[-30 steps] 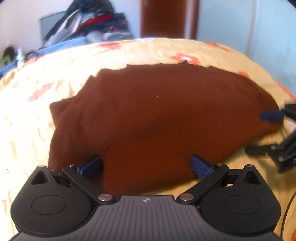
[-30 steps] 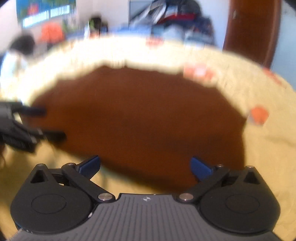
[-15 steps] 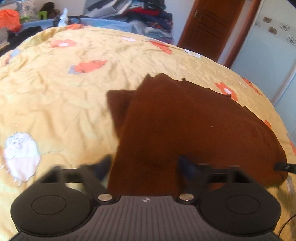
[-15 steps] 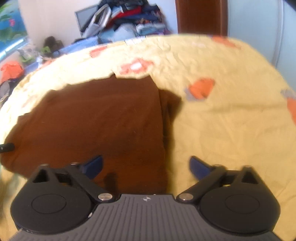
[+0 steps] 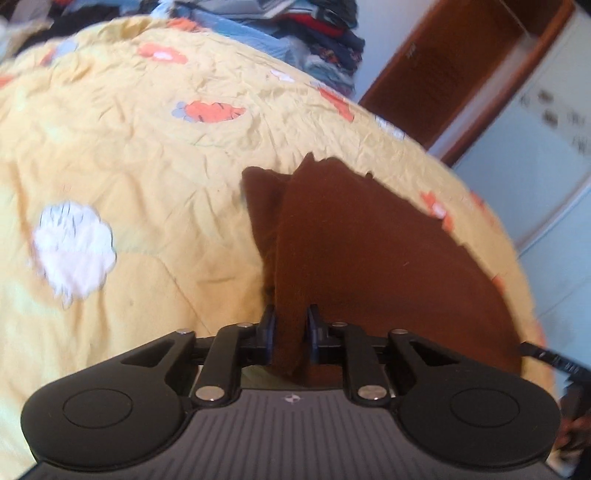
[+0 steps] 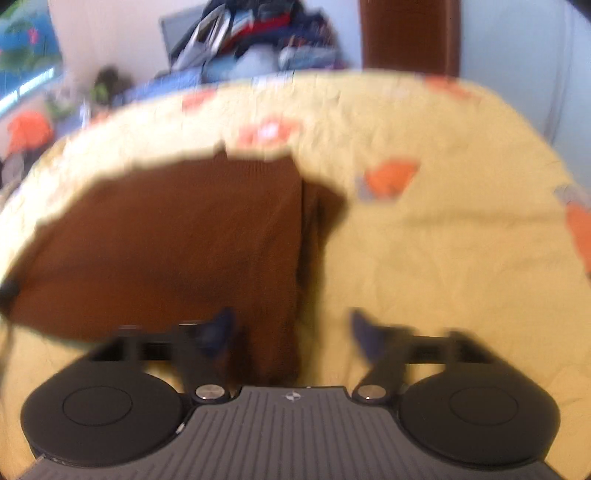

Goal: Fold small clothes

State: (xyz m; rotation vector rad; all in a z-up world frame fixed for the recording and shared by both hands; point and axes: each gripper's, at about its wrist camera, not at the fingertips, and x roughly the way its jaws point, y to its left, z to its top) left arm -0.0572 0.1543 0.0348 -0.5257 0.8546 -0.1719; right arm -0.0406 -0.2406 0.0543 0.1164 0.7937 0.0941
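1. Closing in, the left gripper point(image 5: 290, 332) has its jaws narrowing on a bunched fold of the brown garment point(image 5: 369, 258), and the blue pads point(image 5: 269, 328) sit tight against the cloth on both sides.
2. Over on the other side, the right gripper point(image 6: 290, 332) stands spread; the garment's point(image 6: 166, 240) near edge lies between its fingers, close to the left pad point(image 6: 218, 328), while the right pad is over bare bedding, clear of the cloth.
3. That garment lies flat on the yellow bedspread point(image 5: 129, 147), its near corners at the two grippers and the rest stretching away from them.
4. A darker flap of the same cloth point(image 5: 262, 206) pokes out from under the left edge in the left wrist view; the right wrist view shows a similar flap point(image 6: 325, 214) at the right edge.
5. Orange prints point(image 5: 210, 110) and a white patch point(image 5: 74, 251) dot the bedspread around it.
6. At the lower right of the left wrist view, a black finger of the right gripper point(image 5: 550, 358) shows by the garment's far corner.
7. Beyond the bed, a heap of clothes point(image 6: 251, 33) is piled up, with a brown door point(image 5: 454, 66) off to the right.
8. The right wrist view is blurred, so fine contact there is hard to read.
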